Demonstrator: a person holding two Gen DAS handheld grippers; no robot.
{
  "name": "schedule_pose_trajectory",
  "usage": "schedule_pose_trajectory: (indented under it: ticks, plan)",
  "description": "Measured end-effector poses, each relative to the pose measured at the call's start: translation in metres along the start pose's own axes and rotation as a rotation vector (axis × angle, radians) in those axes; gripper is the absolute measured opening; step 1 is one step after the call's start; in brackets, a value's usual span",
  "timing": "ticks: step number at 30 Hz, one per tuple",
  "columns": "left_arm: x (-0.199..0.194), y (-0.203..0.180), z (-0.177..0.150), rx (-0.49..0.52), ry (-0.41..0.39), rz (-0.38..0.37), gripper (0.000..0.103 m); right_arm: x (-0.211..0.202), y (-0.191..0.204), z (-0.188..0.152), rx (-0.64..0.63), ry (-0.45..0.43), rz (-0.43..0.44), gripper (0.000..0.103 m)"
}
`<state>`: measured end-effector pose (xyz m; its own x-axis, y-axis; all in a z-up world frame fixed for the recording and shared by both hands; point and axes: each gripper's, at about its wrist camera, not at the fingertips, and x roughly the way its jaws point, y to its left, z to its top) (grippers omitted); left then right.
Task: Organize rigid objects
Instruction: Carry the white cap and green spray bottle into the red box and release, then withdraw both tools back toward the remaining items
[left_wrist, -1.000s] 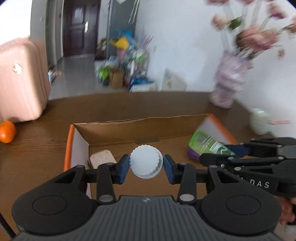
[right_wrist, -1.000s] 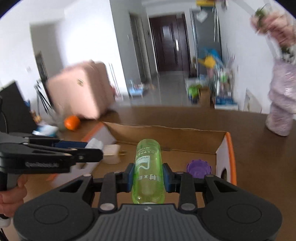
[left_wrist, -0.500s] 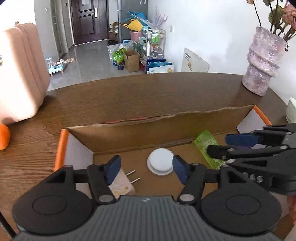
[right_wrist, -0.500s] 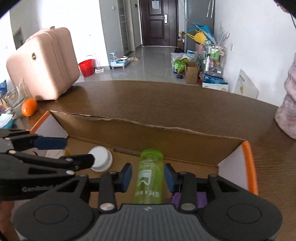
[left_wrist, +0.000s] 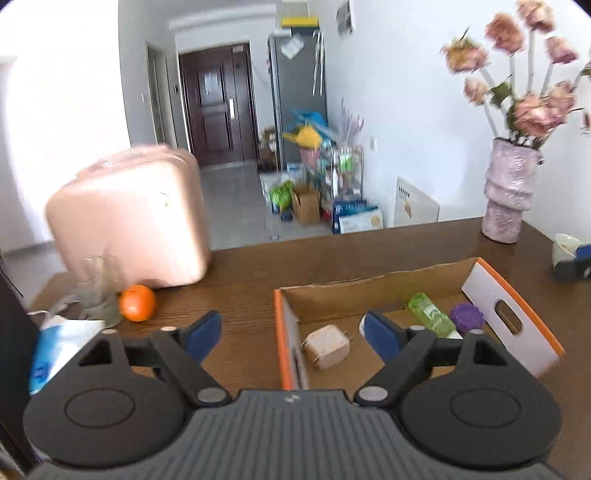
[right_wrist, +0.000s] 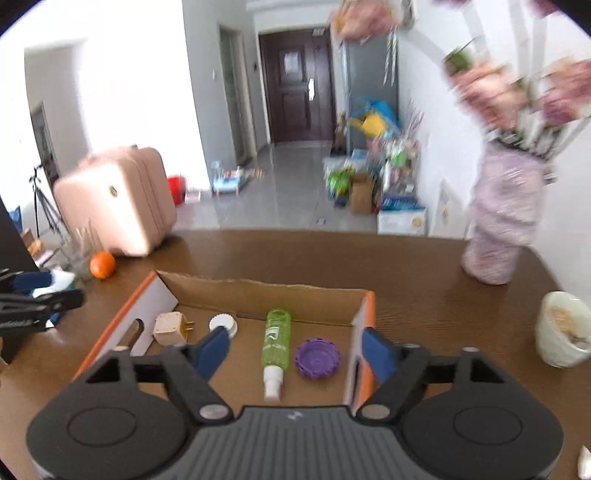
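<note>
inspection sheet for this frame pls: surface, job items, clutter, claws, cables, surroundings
Surface: brown wooden table.
Job's things: cardboard box holds beige plug, white cap, green spray bottle, purple lid, all lying apart.
Clutter: orange, glass, pink vase, white cup, blue-white packet.
Claws: left claw open, empty; right claw open, empty.
Cables: nothing seen.
Surroundings: pink suitcase, dark door, floor clutter.

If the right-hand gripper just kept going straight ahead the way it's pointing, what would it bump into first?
Probably the green spray bottle lying in the cardboard box: it sits between the open right gripper fingers. Depth is unclear, so it might pass above it.
</note>
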<state>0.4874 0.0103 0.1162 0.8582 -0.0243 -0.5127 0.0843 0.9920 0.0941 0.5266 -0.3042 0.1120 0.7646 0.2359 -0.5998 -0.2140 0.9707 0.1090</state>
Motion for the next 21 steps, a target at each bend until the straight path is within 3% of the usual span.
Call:
schedule_pose_trajectory:
  ticks: [6, 11, 17, 19, 21]
  plan:
    - [-0.068, 0.001, -0.024, -0.035, -0.114, 0.046, 0.098, -0.067, 0.008, -0.038, 0.014, -0.126, -0.027, 0.091]
    - [-0.111, -0.001, -0.04, -0.06, -0.168, 0.029, 0.101, -0.107, 0.028, -0.064, 0.015, -0.209, -0.002, 0.097]
    - [-0.164, -0.008, -0.082, -0.05, -0.292, 0.108, 0.103, -0.155, 0.064, -0.106, -0.061, -0.353, -0.045, 0.098]
    - [-0.178, -0.01, -0.102, -0.06, -0.293, 0.095, 0.103, -0.173, 0.072, -0.127, -0.064, -0.393, -0.034, 0.099]
    - [-0.196, -0.005, -0.129, -0.105, -0.297, 0.023, 0.103, -0.188, 0.079, -0.152, -0.056, -0.405, -0.006, 0.099]
